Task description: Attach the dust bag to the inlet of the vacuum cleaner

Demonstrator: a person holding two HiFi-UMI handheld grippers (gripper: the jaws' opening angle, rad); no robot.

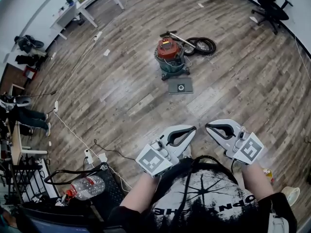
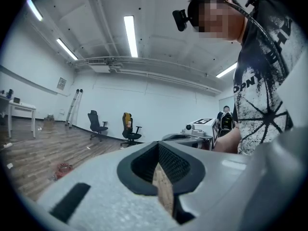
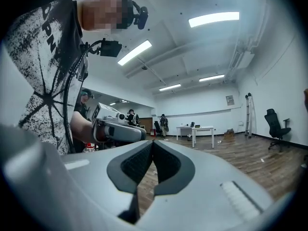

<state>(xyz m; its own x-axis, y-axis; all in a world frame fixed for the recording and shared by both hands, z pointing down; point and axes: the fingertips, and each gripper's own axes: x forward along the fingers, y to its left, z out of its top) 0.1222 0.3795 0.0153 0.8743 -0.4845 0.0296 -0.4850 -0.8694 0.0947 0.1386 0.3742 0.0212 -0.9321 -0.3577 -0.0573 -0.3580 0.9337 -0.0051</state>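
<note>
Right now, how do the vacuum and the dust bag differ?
The vacuum stands upright; the bag lies flat. The vacuum is a red-topped green drum; the bag is a grey rectangle with a round hole. The vacuum is far bulkier than the bag. Both sit on the wood floor, side by side.

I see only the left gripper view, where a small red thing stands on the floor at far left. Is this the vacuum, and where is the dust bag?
Observer: Yes. In the head view the vacuum stands well ahead of us; the dust bag lies flat just on our side of it.
Operator: Do the right tongs hold something?
Observer: No, the right tongs are shut and empty.
Operator: Is anything else near the vacuum?
Observer: A black hose lies coiled beyond it, to the right.
</note>
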